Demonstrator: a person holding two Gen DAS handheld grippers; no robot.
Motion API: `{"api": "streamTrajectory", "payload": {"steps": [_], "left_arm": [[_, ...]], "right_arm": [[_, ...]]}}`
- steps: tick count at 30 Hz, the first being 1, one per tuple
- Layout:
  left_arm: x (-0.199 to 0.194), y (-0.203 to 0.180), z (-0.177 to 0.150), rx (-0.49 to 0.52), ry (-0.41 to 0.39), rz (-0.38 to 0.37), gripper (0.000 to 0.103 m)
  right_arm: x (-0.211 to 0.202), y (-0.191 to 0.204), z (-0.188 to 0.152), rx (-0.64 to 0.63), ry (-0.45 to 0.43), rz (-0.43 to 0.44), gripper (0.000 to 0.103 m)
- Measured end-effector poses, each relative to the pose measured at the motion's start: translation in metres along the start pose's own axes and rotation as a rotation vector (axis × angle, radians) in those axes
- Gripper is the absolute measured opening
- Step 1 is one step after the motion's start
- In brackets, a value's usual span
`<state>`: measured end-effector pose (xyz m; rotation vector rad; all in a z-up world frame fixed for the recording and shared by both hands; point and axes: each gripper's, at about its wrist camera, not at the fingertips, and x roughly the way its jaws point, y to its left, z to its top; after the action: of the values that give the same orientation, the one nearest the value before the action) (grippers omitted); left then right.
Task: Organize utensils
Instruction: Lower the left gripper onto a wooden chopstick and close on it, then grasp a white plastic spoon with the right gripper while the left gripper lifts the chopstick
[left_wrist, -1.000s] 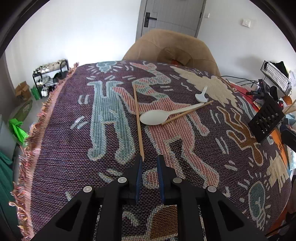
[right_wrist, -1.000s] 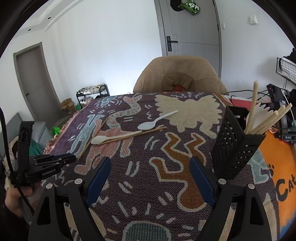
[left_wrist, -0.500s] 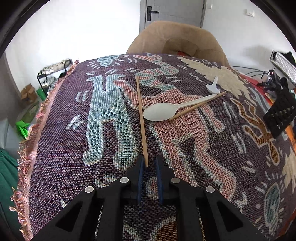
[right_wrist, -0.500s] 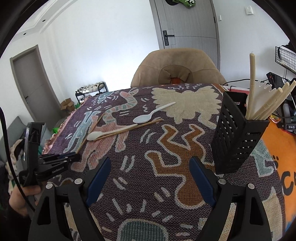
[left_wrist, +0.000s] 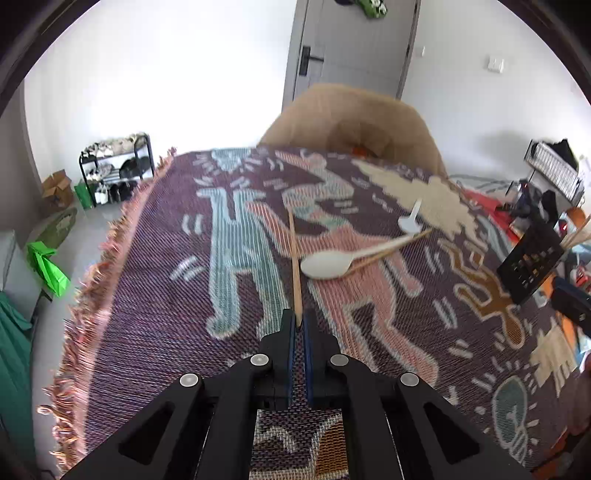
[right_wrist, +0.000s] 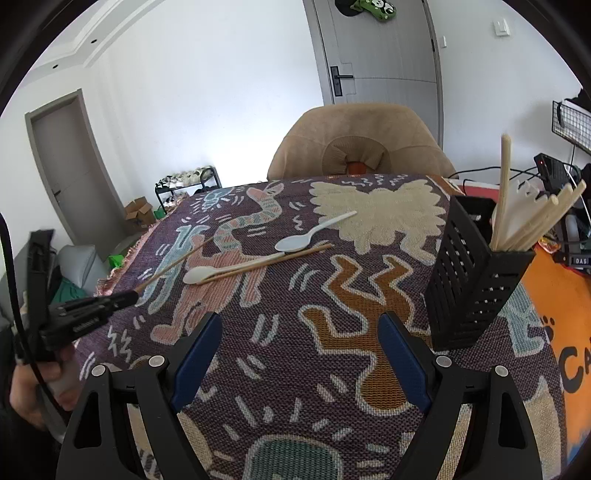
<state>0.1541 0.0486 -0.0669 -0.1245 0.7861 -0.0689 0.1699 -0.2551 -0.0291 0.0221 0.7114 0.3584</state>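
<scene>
Left gripper (left_wrist: 298, 325): fingers (left_wrist: 287, 332) pinched tight on the near end of a wooden chopstick (left_wrist: 294, 266); the stick runs straight ahead from the fingers toward the far edge of the table, over the woven patterned cloth (left_wrist: 155, 295); in the right wrist view its near end appears raised off the cloth

Right gripper (right_wrist: 299, 354): fingers spread wide, nothing between them, hanging over the near part of the table

Large white spoon (left_wrist: 327, 264): lies on the cloth near the middle of the table, bowl just beside the held chopstick; contact between them cannot be told

Second chopstick (left_wrist: 391, 247): lies alongside the large spoon's handle, slanting toward the right edge

Small white spoon (left_wrist: 409, 221): lies beyond the other two, toward the far edge, its bowl close to the second chopstick

Black slotted holder (right_wrist: 476, 273): stands upright by the right edge of the table; pale chopsticks (right_wrist: 532, 218) and white utensils lean inside, tops fanning out above the rim

Tan chair (right_wrist: 364, 144): at the far edge of the table
</scene>
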Motion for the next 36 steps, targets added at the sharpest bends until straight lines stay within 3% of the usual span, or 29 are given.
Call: {"api": "streamTrajectory", "payload": {"steps": [6, 9, 14, 25, 36], "left_arm": [[-0.026, 0.005, 0.009, -0.024, -0.076, -0.011, 0.004], [-0.035, 0.009, 0.014, -0.044, -0.113, -0.014, 0.003], [-0.046, 0.017, 0.021, -0.062, -0.155, -0.021, 0.003], [-0.053, 0.046, 0.033, -0.132, -0.204, -0.026, 0.003], [-0.034, 0.059, 0.041, -0.141, -0.178, -0.062, 0.003]], "right_arm": [[0.005, 0.012, 0.011, -0.045, 0.003, 0.003, 0.086], [0.019, 0.017, 0.021, -0.083, 0.030, 0.000, 0.070], [0.050, 0.024, 0.036, -0.130, 0.083, -0.010, 0.061], [0.132, 0.050, 0.065, -0.252, 0.166, -0.092, 0.057], [0.202, 0.072, 0.068, -0.404, 0.237, -0.264, 0.053]]}}
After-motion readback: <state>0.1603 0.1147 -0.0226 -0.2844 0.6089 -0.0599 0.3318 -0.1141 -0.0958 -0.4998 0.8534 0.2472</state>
